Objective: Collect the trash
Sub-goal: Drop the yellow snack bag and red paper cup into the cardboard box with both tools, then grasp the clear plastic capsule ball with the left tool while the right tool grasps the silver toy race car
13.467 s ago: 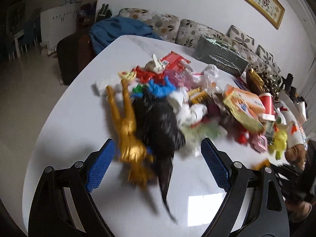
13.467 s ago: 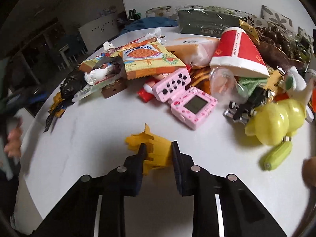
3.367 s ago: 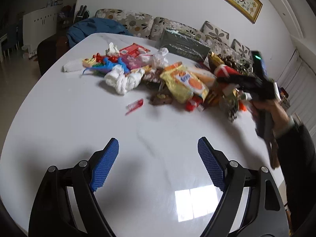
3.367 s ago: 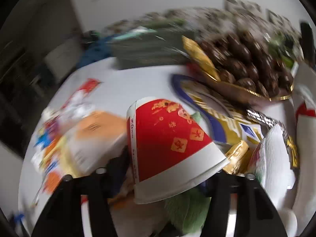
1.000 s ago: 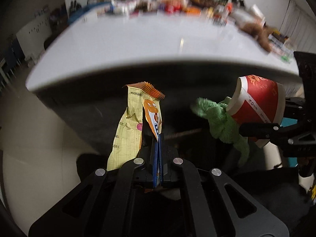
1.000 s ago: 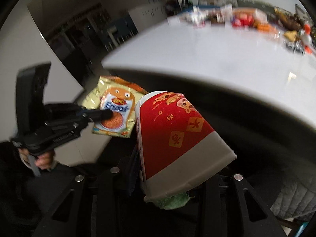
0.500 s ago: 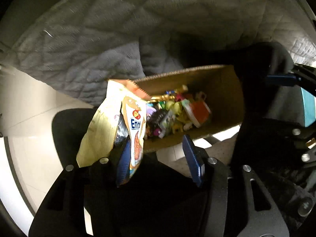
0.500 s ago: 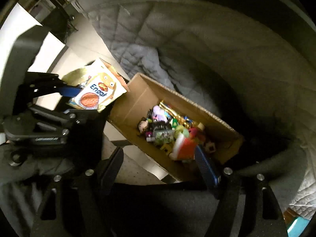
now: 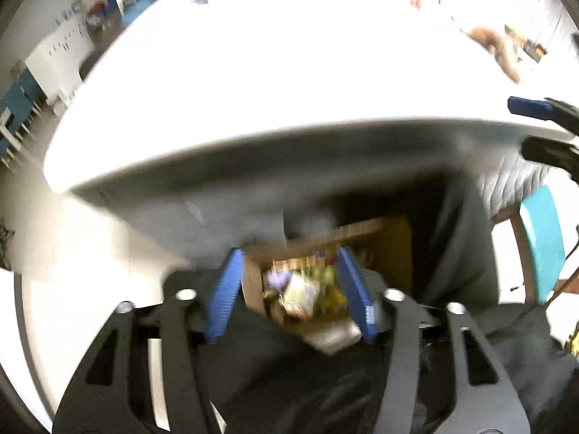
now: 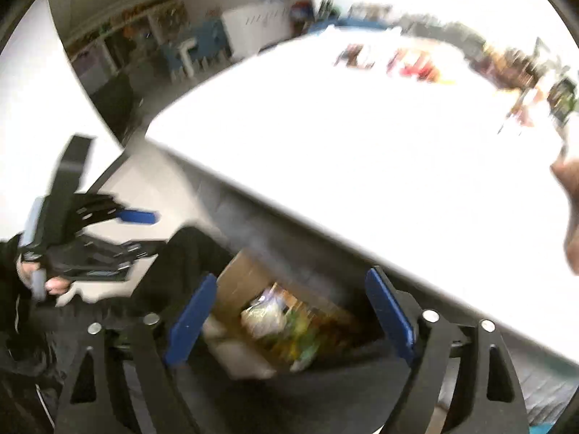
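A cardboard box (image 9: 394,242) full of mixed trash stands on the floor under the white table (image 9: 289,72). The yellow snack packet (image 9: 300,291) lies on top of the heap inside it. My left gripper (image 9: 289,289) is open and empty, above the box. My right gripper (image 10: 289,311) is open and empty, also above the box (image 10: 235,278); the packet (image 10: 262,313) shows between its fingers. Each gripper is seen at the edge of the other's view. Both views are blurred by motion.
More clutter (image 10: 412,61) lies blurred along the far side of the table (image 10: 362,144). A grey quilted cloth (image 9: 181,213) hangs under the table edge. A turquoise chair (image 9: 542,246) stands at the right. A brown plush (image 9: 495,47) lies on the table.
The snack packet has dropped from my left gripper into the box. Both grippers have tilted up from the box, so the table top is back in view.
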{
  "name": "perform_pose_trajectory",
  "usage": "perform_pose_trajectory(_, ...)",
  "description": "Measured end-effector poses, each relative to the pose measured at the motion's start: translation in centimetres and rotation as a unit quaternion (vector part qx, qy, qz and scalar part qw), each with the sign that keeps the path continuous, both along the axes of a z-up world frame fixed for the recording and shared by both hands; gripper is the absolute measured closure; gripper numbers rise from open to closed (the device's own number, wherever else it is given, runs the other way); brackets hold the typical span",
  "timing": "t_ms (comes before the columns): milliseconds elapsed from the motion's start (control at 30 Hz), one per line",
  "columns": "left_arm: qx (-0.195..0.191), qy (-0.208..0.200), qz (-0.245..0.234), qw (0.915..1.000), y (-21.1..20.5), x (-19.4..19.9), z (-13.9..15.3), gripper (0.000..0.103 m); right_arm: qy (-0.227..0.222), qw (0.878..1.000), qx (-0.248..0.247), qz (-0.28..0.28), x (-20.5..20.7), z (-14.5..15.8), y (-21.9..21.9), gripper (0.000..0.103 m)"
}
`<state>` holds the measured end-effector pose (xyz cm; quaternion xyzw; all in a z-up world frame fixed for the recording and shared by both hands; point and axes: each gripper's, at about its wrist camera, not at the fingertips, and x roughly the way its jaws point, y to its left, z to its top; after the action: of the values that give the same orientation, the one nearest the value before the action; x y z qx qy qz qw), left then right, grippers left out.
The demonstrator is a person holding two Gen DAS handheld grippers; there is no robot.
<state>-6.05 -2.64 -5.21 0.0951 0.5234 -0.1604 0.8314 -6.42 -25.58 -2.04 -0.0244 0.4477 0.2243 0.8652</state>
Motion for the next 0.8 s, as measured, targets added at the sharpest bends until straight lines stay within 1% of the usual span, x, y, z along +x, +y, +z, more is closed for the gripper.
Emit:
perform_pose_trajectory(33, -0.019, -0.02, 0.009, 0.9996, 0.2, 1.3, 1.8, 0.033, -0.017, 1.0, -0.006, -0.018, 1.8, 0.9, -1.1, 0.019)
perform_pose_trajectory(100, -0.039, -0.048, 0.022, 0.9979, 0.4, 3.5, 3.5, 0.031, -0.042, 0.998, -0.014, -0.051, 4.6, 1.9, -2.9, 0.019)
perform_pose_trajectory(133, -0.04, -0.058, 0.031, 0.997, 0.3, 4.7, 4.1, 0.031, -0.058, 0.995, -0.026, -0.077, 6.9, 2.2, -4.2, 0.017)
perform_pose_trajectory(200, -0.049, -0.073, 0.052, 0.9947, -0.1, 7.8, 4.8, 0.031, -0.069, 0.99, -0.045, -0.116, 9.7, 2.0, -5.9, 0.013)
perform_pose_trajectory(233, -0.055, -0.075, 0.059, 0.9938, -0.2, 8.9, 4.8, 0.031, -0.067, 0.984, -0.058, -0.157, 11.5, 1.6, -7.2, 0.013)
perform_pose_trajectory(267, -0.066, -0.078, 0.066, 0.9926, -0.5, 10.4, 4.9, 0.031, -0.052, 0.977, -0.052, -0.2, 13.2, 1.0, -8.7, 0.013)
perform_pose_trajectory(300, -0.073, -0.082, 0.067, 0.9918, -0.9, 11.7, 5.1, 0.031, -0.038, 0.971, -0.03, -0.235, 14.3, 0.3, -10.1, 0.013)
perform_pose_trajectory(333, -0.077, -0.087, 0.068, 0.9909, -1.7, 13.2, 5.1, 0.031, -0.023, 0.957, 0.019, -0.288, 15.6, -0.5, -12.0, 0.013)
perform_pose_trajectory(400, -0.081, -0.096, 0.061, 0.9902, -3.0, 15.0, 5.1, 0.031, -0.008, 0.94, 0.055, -0.337, 16.9, -1.4, -13.8, 0.016)
perform_pose_trajectory(433, -0.079, -0.1, 0.055, 0.9903, -4.0, 15.6, 5.1, 0.031, -0.007, 0.93, 0.061, -0.361, 17.7, -1.8, -14.3, 0.018)
perform_pose_trajectory(500, -0.076, -0.098, 0.035, 0.9916, -6.0, 17.1, 4.7, 0.031, -0.011, 0.915, 0.08, -0.396, 18.6, -2.6, -14.9, 0.018)
perform_pose_trajectory(533, -0.077, -0.099, 0.027, 0.9917, -6.8, 17.5, 4.5, 0.031, -0.006, 0.911, 0.087, -0.404, 19.1, -2.9, -15.1, 0.019)
perform_pose_trajectory(600, -0.079, -0.098, 0.014, 0.9919, -8.1, 18.1, 4.0, 0.031, 0.016, 0.898, 0.103, -0.427, 20.3, -3.5, -16.0, 0.019)
perform_pose_trajectory(633, -0.082, -0.095, 0.008, 0.9921, -8.5, 18.2, 3.8, 0.031, 0.013, 0.898, 0.095, -0.43, 20.7, -3.7, -16.0, 0.02)
perform_pose_trajectory(667, -0.085, -0.09, 0.003, 0.9923, -8.7, 18.1, 3.6, 0.031, 0.011, 0.899, 0.073, -0.432, 21.4, -3.6, -15.7, 0.021)
perform_pose_trajectory(733, -0.094, -0.079, -0.003, 0.9924, -9.0, 17.8, 3.1, 0.031, 0.014, 0.908, 0.024, -0.417, 22.9, -3.6, -14.7, 0.028)
perform_pose_trajectory(767, -0.099, -0.075, -0.005, 0.9923, -9.0, 17.7, 3.0, 0.031, 0.012, 0.913, -0.004, -0.408, 23.4, -3.7, -13.9, 0.038)
perform_pose_trajectory(800, -0.102, -0.073, -0.005, 0.9921, -8.9, 17.6, 2.9, 0.031, 0.009, 0.917, -0.03, -0.397, 23.9, -3.9, -13.2, 0.045)
